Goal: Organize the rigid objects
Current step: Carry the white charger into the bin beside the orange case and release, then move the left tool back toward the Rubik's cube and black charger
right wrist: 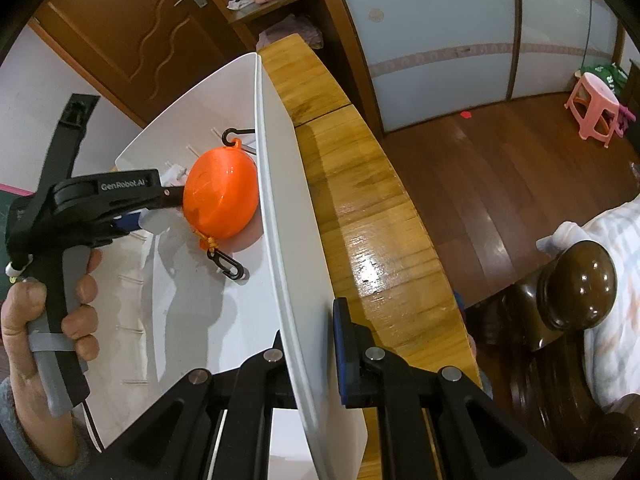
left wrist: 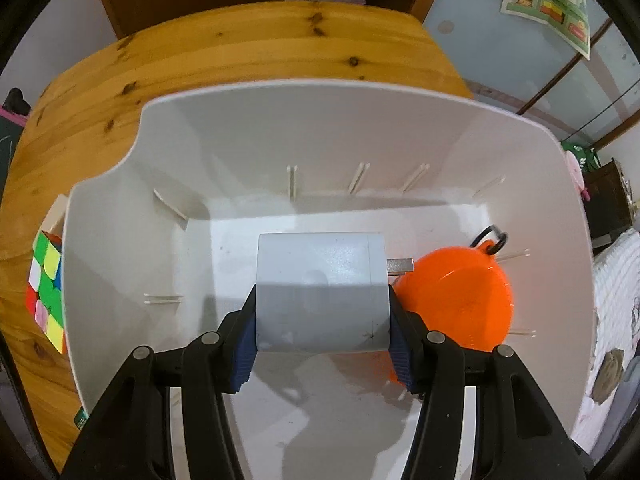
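My left gripper (left wrist: 322,344) is shut on a grey plug adapter (left wrist: 322,292) with metal prongs, held low inside a white plastic bin (left wrist: 280,140). An orange round case (left wrist: 460,300) with black clips lies on the bin floor just right of the adapter; it also shows in the right wrist view (right wrist: 220,196). My right gripper (right wrist: 312,356) is shut on the bin's right wall (right wrist: 288,200), one finger inside and one outside. The left gripper (right wrist: 172,196) and the hand holding it show in the right wrist view.
The bin stands on a wooden table (left wrist: 240,48). A Rubik's cube (left wrist: 46,288) lies on the table just outside the bin's left wall. A dark bedpost (right wrist: 576,284), bedding and a pink stool (right wrist: 594,100) are off to the right.
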`<state>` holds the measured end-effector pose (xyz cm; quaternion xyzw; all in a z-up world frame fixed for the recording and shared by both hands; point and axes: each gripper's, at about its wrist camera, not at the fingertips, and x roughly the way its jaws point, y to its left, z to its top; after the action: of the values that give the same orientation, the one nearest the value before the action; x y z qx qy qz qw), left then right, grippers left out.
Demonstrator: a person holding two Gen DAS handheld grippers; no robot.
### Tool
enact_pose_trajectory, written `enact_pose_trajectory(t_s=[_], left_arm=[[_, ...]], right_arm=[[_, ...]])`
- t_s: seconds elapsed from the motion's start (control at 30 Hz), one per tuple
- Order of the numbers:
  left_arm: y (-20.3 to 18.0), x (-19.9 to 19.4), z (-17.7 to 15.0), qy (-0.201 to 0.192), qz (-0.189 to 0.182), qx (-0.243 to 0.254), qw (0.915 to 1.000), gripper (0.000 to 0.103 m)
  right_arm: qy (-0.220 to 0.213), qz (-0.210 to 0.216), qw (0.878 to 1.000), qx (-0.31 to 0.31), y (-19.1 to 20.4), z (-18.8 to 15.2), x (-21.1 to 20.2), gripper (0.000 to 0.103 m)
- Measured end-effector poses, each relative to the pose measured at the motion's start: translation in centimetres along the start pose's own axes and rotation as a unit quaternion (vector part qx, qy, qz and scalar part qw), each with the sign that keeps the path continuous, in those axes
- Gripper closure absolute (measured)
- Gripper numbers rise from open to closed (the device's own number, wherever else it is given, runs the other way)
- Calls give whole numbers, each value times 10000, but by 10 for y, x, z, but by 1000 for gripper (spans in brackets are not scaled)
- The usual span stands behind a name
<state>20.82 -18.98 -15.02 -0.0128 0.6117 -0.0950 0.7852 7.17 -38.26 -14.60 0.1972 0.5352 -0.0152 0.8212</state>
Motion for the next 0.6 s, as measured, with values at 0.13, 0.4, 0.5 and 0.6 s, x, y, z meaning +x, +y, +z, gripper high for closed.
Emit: enact_pose_trajectory(t_s=[0.13, 0.4, 0.5, 0.6], left_arm=[[4, 4, -1, 84, -7, -54, 9999, 44], [4, -8, 0, -116, 116, -11, 9999, 39], [3, -26, -3, -389, 194, 94, 9990, 39], [0, -46, -9, -622, 211, 205, 9976, 39]], right_arm=[[12, 0, 10000, 8, 0, 1, 0, 94], [-14, 11, 10000, 6, -1, 2, 0, 94], [-62, -50, 9999, -71, 2, 0, 0, 95], [-88, -109, 9999, -77, 4, 0, 0, 95]])
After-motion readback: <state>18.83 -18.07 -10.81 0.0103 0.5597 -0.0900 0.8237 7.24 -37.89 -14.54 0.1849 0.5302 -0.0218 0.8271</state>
